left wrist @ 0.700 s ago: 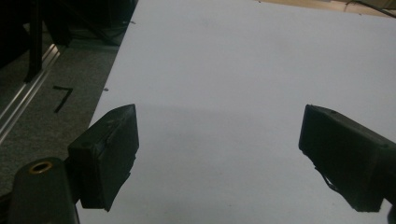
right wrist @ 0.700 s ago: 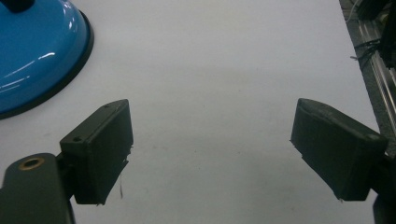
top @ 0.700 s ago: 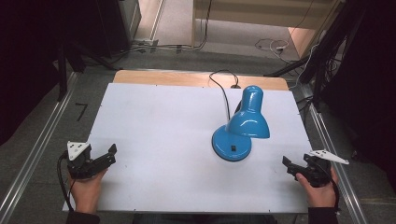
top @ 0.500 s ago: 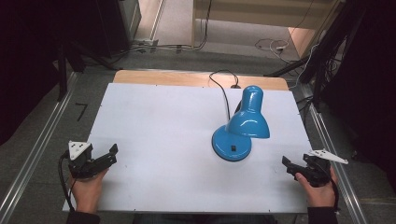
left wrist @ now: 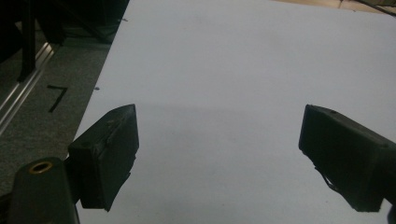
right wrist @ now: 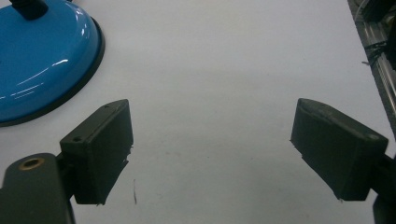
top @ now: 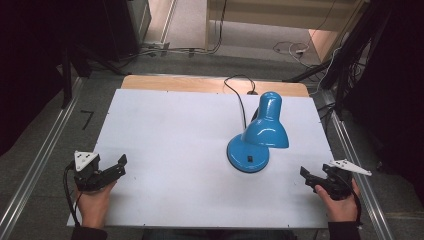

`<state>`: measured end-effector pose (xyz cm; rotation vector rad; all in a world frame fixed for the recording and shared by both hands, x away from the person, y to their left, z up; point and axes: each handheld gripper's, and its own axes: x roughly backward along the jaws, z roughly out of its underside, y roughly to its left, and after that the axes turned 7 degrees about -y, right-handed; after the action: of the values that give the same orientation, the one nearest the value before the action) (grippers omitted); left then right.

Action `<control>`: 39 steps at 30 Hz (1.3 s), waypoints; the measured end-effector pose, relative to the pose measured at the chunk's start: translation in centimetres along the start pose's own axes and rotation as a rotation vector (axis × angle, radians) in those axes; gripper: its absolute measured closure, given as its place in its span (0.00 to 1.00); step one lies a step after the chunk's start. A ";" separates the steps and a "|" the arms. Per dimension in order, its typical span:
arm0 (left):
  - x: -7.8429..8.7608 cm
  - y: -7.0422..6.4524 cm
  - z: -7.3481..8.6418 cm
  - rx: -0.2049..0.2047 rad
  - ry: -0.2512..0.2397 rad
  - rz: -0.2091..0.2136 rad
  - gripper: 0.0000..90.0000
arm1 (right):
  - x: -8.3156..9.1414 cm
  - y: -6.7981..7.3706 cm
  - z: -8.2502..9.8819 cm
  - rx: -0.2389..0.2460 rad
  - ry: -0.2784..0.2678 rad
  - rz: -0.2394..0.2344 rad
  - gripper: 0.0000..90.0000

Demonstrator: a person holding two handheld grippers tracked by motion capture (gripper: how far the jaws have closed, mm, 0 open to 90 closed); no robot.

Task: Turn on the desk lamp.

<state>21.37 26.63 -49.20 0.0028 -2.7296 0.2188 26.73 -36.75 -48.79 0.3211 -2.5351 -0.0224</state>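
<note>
Lamp [top: 257,137] stands right of centre on the surface [top: 165,130], shade tilted toward the far edge. Your left hand-held gripper [top: 116,168], jaws spread and empty, sits well apart from it. Your right hand-held gripper [top: 306,177], also spread and empty, is nearer; the base [right wrist: 39,60] lies forward and to its left.

We see the white table [top: 165,130] evenly and brightly lit from above, while the floor around it falls into deep darkness at the left and right edges of the high view. The blue lamp [top: 257,137] carries small specular highlights on its shade and, in the right gripper view, streaked glare on its glossy base [right wrist: 42,60]; beside the lamp only faint, soft shadow lies on the table. In both gripper views a dim band of shade crosses the table, and the near black jaws appear soft and slightly out of focus.
</note>
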 end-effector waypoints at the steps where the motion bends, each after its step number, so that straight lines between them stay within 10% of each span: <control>1: 0.0 0.0 0.0 -0.001 0.001 0.000 0.14 | 0.0 0.1 0.0 -0.007 0.004 -0.001 0.13; 39: -0.1 -0.1 0.0 -0.003 -0.001 0.002 0.14 | -0.5 2.6 -0.6 0.051 -0.005 -0.064 0.13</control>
<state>21.42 26.52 -49.22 -0.0008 -2.7307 0.2155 26.90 -34.07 -48.34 0.4232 -2.5332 0.0173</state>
